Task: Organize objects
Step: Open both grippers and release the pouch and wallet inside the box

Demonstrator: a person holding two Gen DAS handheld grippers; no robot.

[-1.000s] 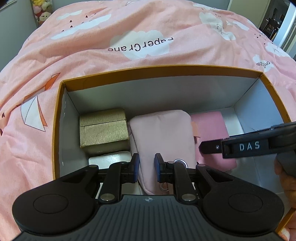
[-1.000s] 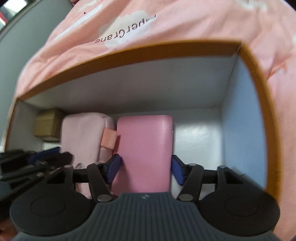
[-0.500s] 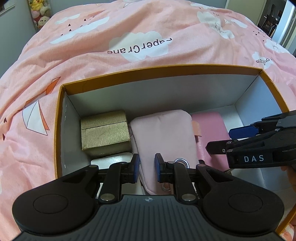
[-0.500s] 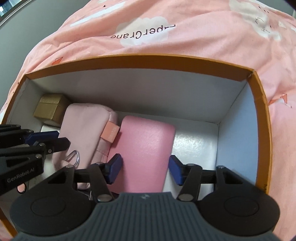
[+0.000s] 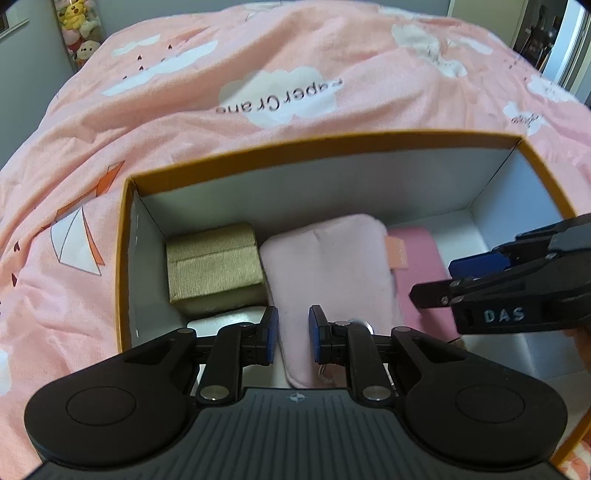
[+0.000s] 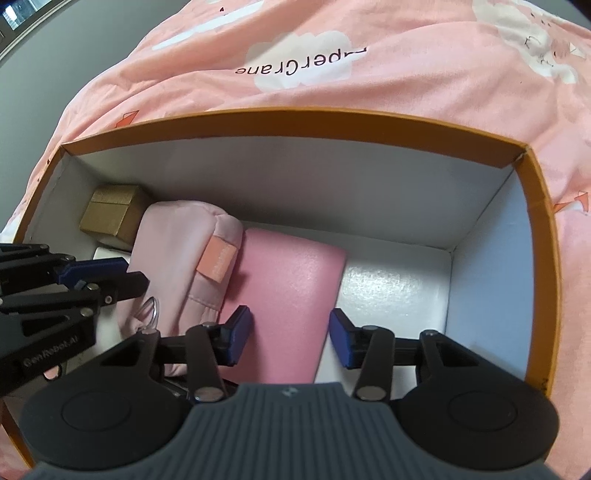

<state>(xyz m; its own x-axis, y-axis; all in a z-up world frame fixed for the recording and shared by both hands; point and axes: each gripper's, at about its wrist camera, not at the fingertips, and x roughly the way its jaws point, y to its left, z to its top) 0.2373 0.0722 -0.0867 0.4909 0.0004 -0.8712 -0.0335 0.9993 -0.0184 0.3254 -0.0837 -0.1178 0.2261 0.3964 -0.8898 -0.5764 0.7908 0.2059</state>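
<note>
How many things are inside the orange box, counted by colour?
Gold: 1, the gold gift box
Pale pink: 1, the fabric pouch
Deeper pink: 1, the flat case
White: 1, a partly hidden white item
Total: 4

Pale pink pouch inside orange box

A home bedroom: a bed under a pink cloud-print duvet, with plush toys shelved beyond its far-left corner.
</note>
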